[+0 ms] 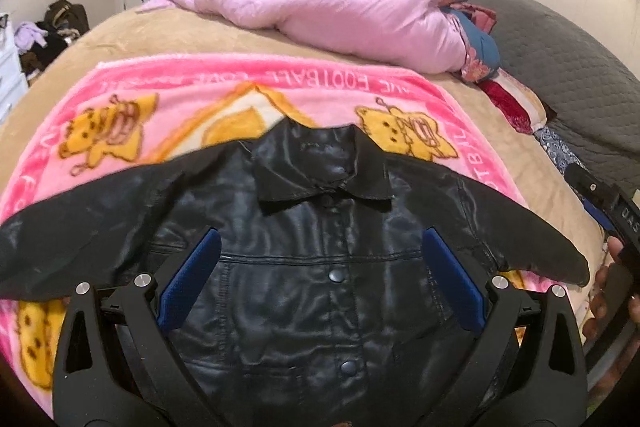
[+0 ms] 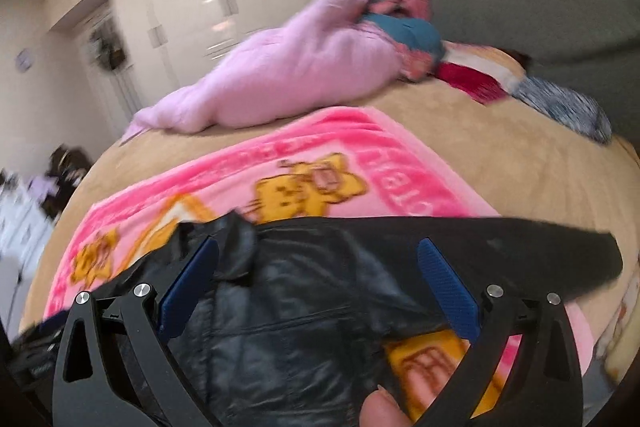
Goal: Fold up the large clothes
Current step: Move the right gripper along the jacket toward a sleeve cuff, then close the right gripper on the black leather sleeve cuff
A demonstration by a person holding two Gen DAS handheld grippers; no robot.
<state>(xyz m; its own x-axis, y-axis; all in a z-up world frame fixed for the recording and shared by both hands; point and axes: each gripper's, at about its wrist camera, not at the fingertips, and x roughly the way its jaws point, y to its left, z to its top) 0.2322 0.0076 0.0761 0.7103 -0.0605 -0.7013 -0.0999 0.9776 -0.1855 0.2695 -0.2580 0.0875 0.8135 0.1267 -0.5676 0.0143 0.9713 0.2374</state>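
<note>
A black leather jacket (image 1: 304, 267) lies front-up, sleeves spread, on the pink blanket (image 1: 224, 95) near the bed's front edge. The left gripper (image 1: 320, 247) and right gripper (image 2: 320, 251) hover above it, jaws wide apart, gripping nothing

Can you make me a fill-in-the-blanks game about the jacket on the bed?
1. The black jacket lies with both sleeves spread out on a ____ blanket with yellow cartoon animals.
2. Both the left gripper and the right gripper have their blue pads ____, holding nothing.
3. The jacket's front is closed with round ____.
4. Behind the blanket, a puffy ____ comforter sits on the bed.

Missing words: pink; open; snap buttons; light purple
</note>
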